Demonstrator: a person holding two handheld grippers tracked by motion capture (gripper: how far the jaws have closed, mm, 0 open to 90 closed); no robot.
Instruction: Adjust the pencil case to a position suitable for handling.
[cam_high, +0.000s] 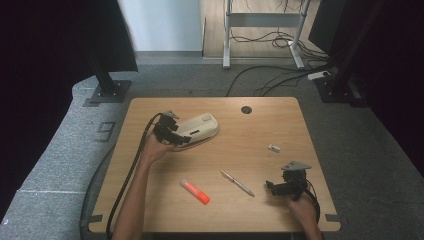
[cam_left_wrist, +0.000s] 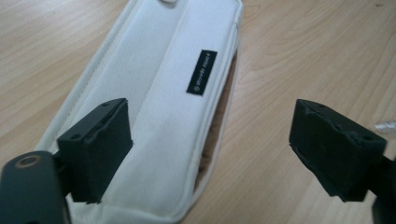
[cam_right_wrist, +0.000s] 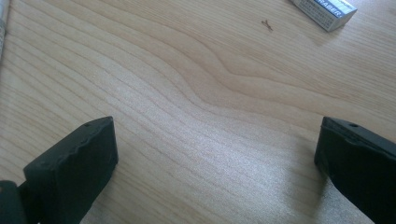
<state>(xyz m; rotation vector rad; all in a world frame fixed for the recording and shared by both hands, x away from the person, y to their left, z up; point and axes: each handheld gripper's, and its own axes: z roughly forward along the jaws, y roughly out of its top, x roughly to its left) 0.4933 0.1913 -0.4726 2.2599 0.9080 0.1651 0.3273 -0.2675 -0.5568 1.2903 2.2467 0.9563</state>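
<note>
Black jaws of the left gripper (cam_left_wrist: 210, 154) stand spread over the near end of a white pencil case (cam_left_wrist: 168, 107), one pad above its fabric, the other over bare wood, neither pressing it. That case lies toward the far left of the wooden table (cam_high: 260, 150), its black label facing up. Well apart, the right gripper (cam_right_wrist: 215, 172) hangs with jaws wide over empty grain, an eraser (cam_right_wrist: 324, 11) beyond. Between both lie an orange marker (cam_high: 195, 191) and a pen (cam_high: 237, 183).
</note>
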